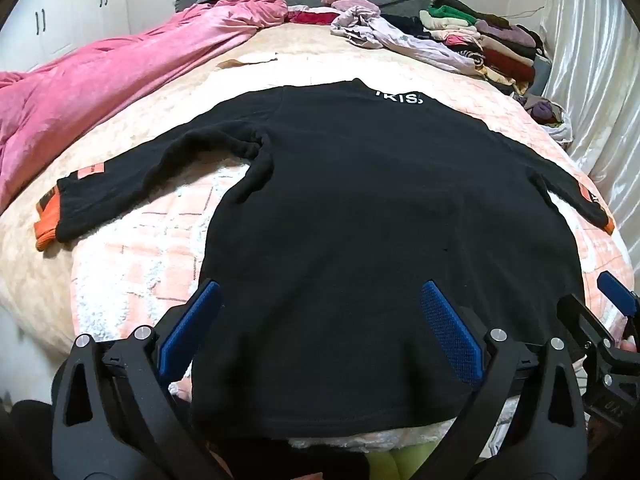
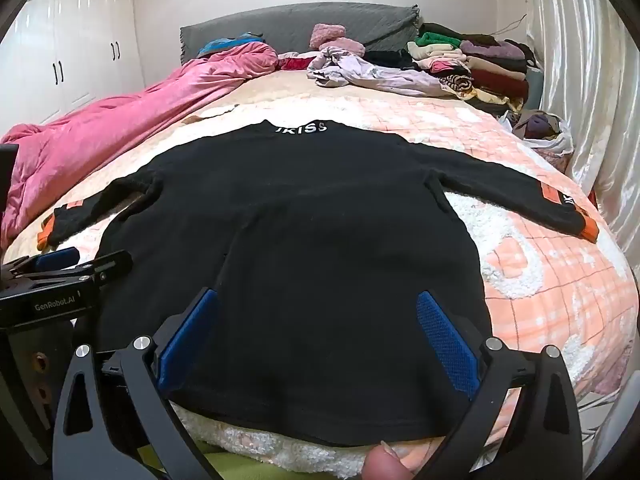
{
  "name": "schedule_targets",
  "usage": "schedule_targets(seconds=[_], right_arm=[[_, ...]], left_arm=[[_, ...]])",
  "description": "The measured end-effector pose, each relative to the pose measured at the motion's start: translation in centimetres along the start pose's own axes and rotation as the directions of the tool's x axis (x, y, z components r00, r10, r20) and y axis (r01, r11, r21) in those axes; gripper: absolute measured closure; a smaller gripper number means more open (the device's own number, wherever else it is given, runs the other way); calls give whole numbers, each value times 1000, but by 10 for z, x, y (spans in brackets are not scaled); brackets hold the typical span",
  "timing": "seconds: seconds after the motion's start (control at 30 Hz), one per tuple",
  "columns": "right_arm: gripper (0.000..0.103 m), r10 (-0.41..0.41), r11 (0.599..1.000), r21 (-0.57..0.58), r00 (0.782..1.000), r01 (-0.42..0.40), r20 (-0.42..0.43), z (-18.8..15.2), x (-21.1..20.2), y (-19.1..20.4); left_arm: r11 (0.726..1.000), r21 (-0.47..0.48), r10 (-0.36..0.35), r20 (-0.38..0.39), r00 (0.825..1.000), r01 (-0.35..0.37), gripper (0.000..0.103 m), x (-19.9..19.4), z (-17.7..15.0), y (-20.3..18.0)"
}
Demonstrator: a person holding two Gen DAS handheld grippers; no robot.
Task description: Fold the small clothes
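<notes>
Bed (image 2: 560, 280): black sweater (image 2: 288, 240) flat, collar far, hem near; both grippers' fingers wide, empty.

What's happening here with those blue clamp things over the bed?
A person holds a two-finger tool in each hand to fold clothes. A black sweatshirt with orange cuffs lies spread flat on the bed, sleeves out to both sides, not yet folded. The left gripper and right gripper hover over its near hem, fingers wide apart, holding nothing. Folded clothes are stacked by the headboard.
</notes>
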State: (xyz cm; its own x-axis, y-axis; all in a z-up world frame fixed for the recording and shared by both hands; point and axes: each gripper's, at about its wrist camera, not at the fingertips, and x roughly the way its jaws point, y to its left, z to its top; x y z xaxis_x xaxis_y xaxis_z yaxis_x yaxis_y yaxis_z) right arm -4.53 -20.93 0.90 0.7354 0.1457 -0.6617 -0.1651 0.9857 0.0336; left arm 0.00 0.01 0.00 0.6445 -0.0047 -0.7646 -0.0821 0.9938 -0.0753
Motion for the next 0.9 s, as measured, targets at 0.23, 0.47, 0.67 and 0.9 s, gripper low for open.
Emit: schedule_targets(seconds=[0.23,0.47,0.67,0.9], right_arm=[[4,6,1000,7,1000,-6,-3,0,1,0],[4,8,1000,3,1000,-8,-6,0,5,-3],[4,9,1000,-10,1000,-10,-6,0,1,2],[4,9,1000,-16,1000,-9,-6,0,0,6]], left_arm=[[1000,-9,1,-7,1000,-1,9,1,2,3],[1000,5,11,7,1000,-11,9,-4,-1,-1],[1000,3,6,1,1000,-6,9,-2,-1,3],[1000,8,10,4,1000,-10,9,-2,-2,2]])
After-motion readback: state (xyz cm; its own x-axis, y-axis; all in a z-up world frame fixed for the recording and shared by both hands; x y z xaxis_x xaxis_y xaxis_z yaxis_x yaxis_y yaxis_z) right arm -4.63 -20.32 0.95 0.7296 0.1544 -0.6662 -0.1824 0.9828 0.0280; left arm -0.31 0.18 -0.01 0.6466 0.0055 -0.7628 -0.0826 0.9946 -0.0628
